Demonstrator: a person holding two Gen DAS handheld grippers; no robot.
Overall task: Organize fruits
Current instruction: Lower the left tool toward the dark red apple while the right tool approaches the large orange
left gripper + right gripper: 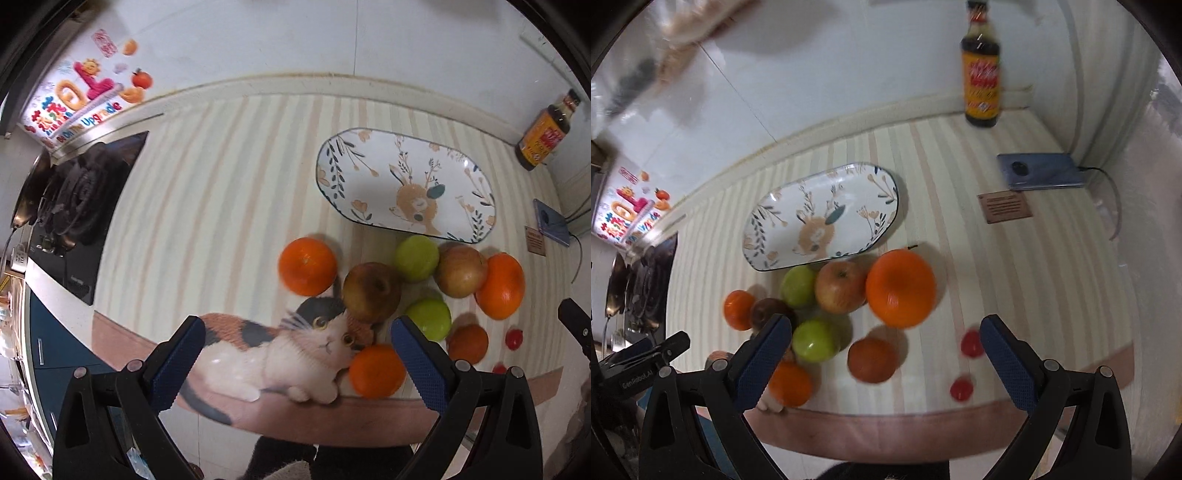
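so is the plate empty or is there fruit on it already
Empty. The plate shows only its printed deer and leaves in both views; all the fruit, like the big orange, sits on the mat beside it.

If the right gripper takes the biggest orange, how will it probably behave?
The large round orange looks smooth and ball-shaped, so it may roll if only nudged. It seems wide compared with the open blue fingers, so the grip could be shallow and slip. It touches the reddish apple, which may shift too.
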